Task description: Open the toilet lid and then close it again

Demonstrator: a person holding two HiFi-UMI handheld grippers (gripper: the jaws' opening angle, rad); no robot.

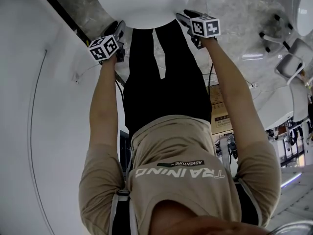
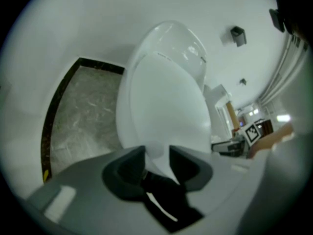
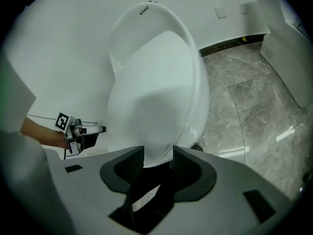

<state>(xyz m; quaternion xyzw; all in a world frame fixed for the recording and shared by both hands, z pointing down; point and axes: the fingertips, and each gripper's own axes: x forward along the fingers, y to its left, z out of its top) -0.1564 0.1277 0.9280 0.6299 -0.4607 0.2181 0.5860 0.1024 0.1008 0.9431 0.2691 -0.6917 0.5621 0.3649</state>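
The white toilet lid (image 1: 146, 4) lies shut over the bowl, filling the middle of the left gripper view (image 2: 164, 106) and the right gripper view (image 3: 151, 97). My left gripper (image 1: 118, 31) is at the lid's front rim on the left. Its jaws (image 2: 157, 153) stand open, with the rim's white edge in the gap and no pad pressing on it. My right gripper (image 1: 185, 17) is at the front rim on the right, also open (image 3: 159, 153), and the rim shows between its jaws. The left gripper (image 3: 80, 131) also appears in the right gripper view.
Grey marble floor (image 3: 244, 97) lies around the toilet, with a dark skirting strip (image 2: 54, 111) along the white wall. Wall sockets (image 3: 221, 12) sit behind the toilet. My own legs in black trousers (image 1: 161, 77) stand close to the bowl. White chairs (image 1: 288, 58) stand off to the right.
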